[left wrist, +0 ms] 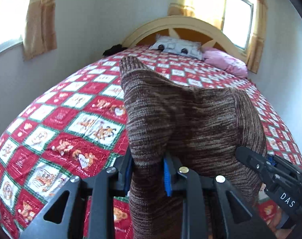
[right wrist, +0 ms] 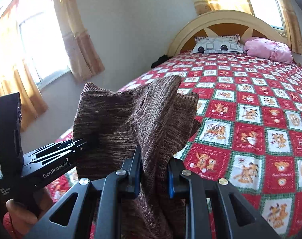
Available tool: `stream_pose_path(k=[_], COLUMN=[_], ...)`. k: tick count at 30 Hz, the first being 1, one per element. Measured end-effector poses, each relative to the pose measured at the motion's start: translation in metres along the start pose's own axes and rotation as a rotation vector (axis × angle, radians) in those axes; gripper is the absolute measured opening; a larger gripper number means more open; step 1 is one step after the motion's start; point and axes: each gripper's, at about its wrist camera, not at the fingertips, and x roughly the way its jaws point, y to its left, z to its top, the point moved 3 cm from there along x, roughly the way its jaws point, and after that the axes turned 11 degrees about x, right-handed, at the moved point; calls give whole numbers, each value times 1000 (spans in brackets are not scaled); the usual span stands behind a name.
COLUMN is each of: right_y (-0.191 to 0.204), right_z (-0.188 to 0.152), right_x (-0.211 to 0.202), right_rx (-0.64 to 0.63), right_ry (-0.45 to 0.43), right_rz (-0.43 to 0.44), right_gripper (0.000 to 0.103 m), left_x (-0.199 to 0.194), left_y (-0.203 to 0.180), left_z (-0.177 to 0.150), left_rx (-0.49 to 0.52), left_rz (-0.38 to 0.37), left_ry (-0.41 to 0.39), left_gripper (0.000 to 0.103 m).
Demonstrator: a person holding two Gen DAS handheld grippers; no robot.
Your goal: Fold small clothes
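Sunlit curtained windows (right wrist: 41,45), pale walls, arched headboard (left wrist: 183,24)

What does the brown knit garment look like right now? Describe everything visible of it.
The brown knit garment is a marled brown and tan sweater-like piece with ribbed edges. It is held up above the red patchwork quilt, bunched and draped, clamped by the left gripper and the right gripper. Its full shape is hidden.

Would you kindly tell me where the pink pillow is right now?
The pink pillow lies at the head of the bed, right of the grey patterned pillow, against the arched headboard.
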Motion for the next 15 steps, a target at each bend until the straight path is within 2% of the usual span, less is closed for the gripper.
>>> stream_pose_path(k=[15], right_y=[-27], right_z=[-7], right_x=[89], right_rx=[-16], right_ry=[82], right_rz=[-122], right_gripper=[21], left_x=[66], left_y=[9], left_z=[-10], left_rx=[-18], left_rz=[34], left_ry=[83], left_gripper=[27])
